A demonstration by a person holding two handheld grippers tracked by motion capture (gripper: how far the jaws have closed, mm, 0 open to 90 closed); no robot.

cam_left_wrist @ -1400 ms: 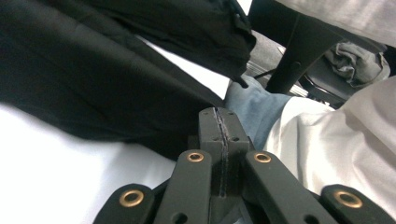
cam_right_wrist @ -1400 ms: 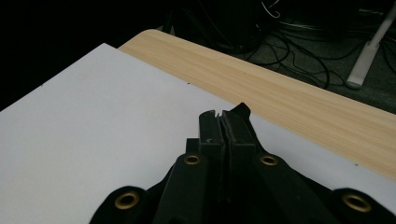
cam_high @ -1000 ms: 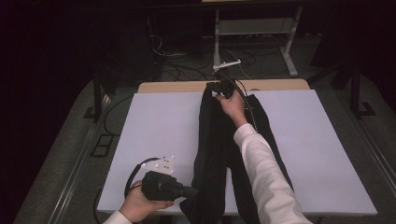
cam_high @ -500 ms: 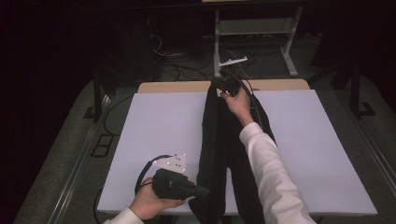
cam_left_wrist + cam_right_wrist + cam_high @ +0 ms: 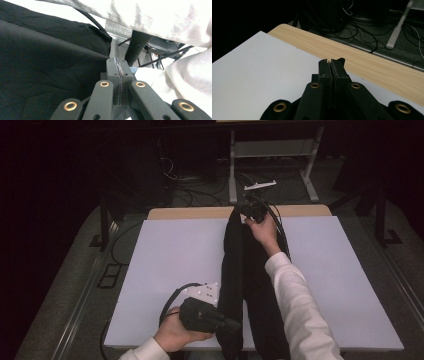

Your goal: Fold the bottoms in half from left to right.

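Observation:
A long black garment lies lengthwise down the middle of the white table, from the far edge to the near edge. My left gripper is at the garment's near left edge. In the left gripper view its jaws are shut with a thin dark strip of cloth between the pads, and the black fabric spreads beside them. At the garment's far end, my right gripper is shut too. A small ragged tip of black cloth sticks out of its closed jaws.
A wooden board borders the white table top at the far side. Beyond it are cables and a metal stand on the dark floor. A white sleeve reaches across the garment. Bare table lies left and right of it.
The left gripper has slid right along the near edge to the garment. The right gripper has moved a little right and farther away, and the garment's far end went with it.

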